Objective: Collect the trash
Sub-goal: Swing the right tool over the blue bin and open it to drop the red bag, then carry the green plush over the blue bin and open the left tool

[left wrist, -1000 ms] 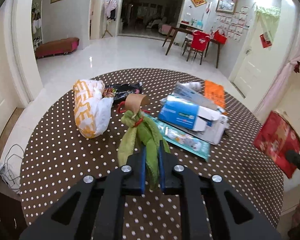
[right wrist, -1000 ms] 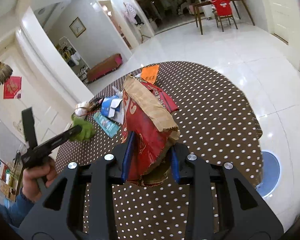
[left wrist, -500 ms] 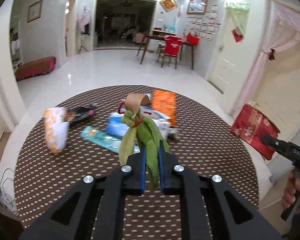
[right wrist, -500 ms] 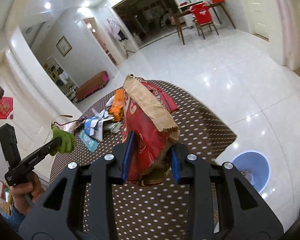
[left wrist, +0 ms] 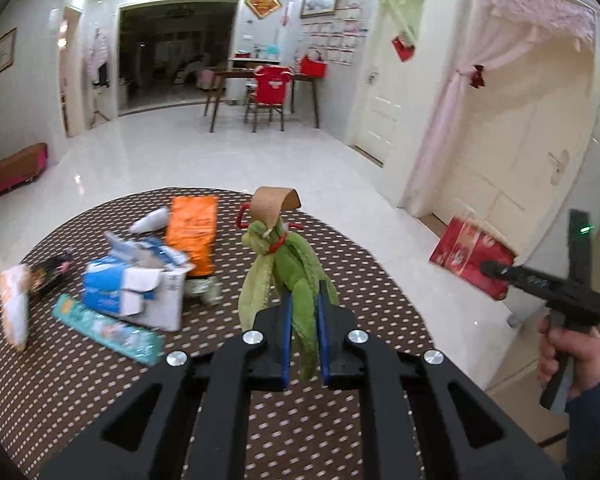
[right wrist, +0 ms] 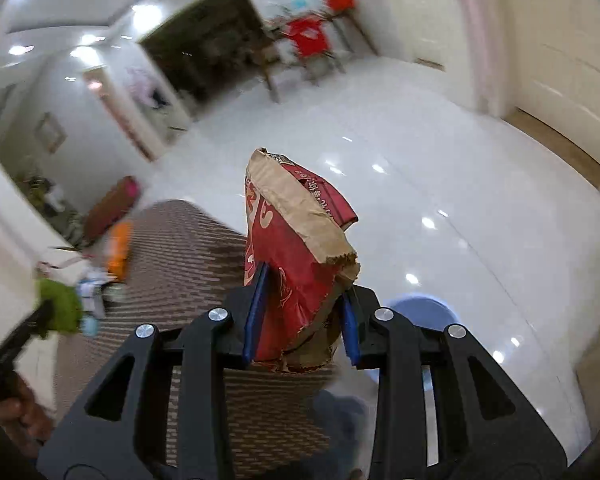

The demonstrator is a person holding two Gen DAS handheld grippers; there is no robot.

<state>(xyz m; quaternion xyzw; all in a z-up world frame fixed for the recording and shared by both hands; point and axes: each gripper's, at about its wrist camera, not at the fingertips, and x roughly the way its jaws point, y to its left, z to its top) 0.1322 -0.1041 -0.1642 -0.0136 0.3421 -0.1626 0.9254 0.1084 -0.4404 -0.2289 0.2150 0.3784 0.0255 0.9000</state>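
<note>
My left gripper (left wrist: 303, 312) is shut on a green cloth scrap (left wrist: 288, 268) with a brown paper loop and red cord at its top, held above the brown dotted round table (left wrist: 100, 384). My right gripper (right wrist: 300, 312) is shut on a crumpled red and brown paper bag (right wrist: 296, 248), held out past the table edge over the white floor. The same red bag (left wrist: 470, 254) shows at the right of the left wrist view. A light blue bin (right wrist: 416, 310) stands on the floor just behind the right fingers, partly hidden by them.
On the table lie an orange packet (left wrist: 192, 232), a torn blue and white box (left wrist: 136, 284), a teal wrapper (left wrist: 108, 330) and an orange and white bag (left wrist: 14, 304). A person's hand (left wrist: 568, 356) holds the right gripper's handle. Doors and a pink curtain (left wrist: 500, 100) are at right.
Both grippers have swung to the right with their loads. The trash pile has slid left in the left wrist view. The right gripper has passed off the table toward the blue bin.
</note>
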